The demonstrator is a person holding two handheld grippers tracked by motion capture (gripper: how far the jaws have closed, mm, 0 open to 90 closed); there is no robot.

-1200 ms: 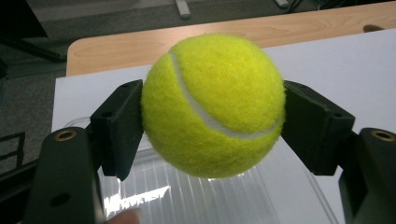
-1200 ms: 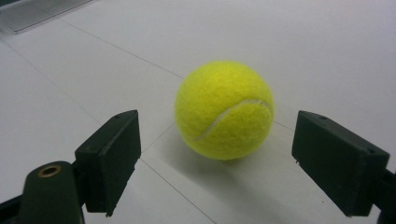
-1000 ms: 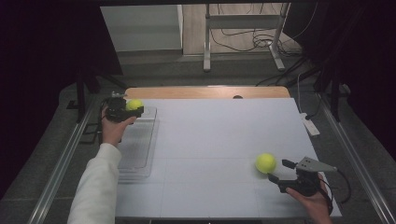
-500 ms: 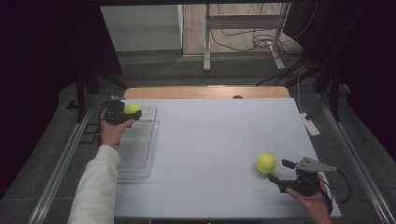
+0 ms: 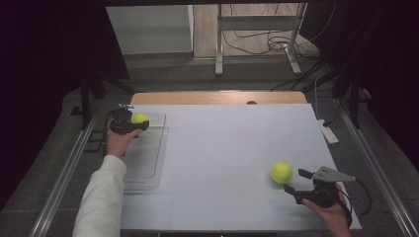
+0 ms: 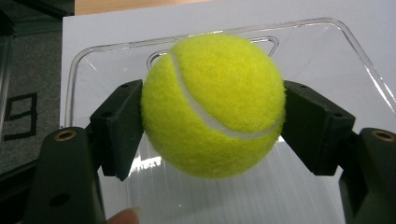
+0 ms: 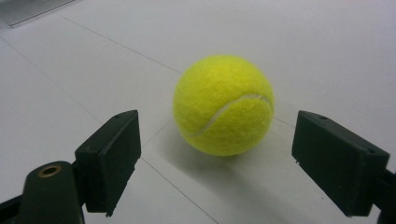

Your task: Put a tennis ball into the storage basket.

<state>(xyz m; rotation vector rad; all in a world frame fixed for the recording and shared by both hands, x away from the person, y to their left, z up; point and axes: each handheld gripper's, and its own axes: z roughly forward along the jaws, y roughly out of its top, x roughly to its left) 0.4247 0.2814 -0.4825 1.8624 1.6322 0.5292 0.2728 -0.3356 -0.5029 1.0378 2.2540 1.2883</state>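
A yellow tennis ball (image 5: 139,118) (image 6: 212,105) is clamped between the black pads of my left gripper (image 5: 140,120) (image 6: 212,126), which is shut on it. It hangs over the far end of a clear plastic tray (image 5: 148,158) (image 6: 327,42) at the table's left side. A second tennis ball (image 5: 280,173) (image 7: 223,105) rests on the white table top near the front right. My right gripper (image 5: 292,180) (image 7: 219,154) stands open just behind that ball, its jaws wide apart on either side and not touching it.
The white table top (image 5: 227,143) has a wooden strip (image 5: 217,97) along its far edge. A small white device (image 5: 328,133) lies at the right edge. Metal rails run along both sides on the floor, and a stand with cables is behind the table.
My left gripper with its ball has shifted slightly nearer and lower over the tray. The right gripper and the other ball have not moved.
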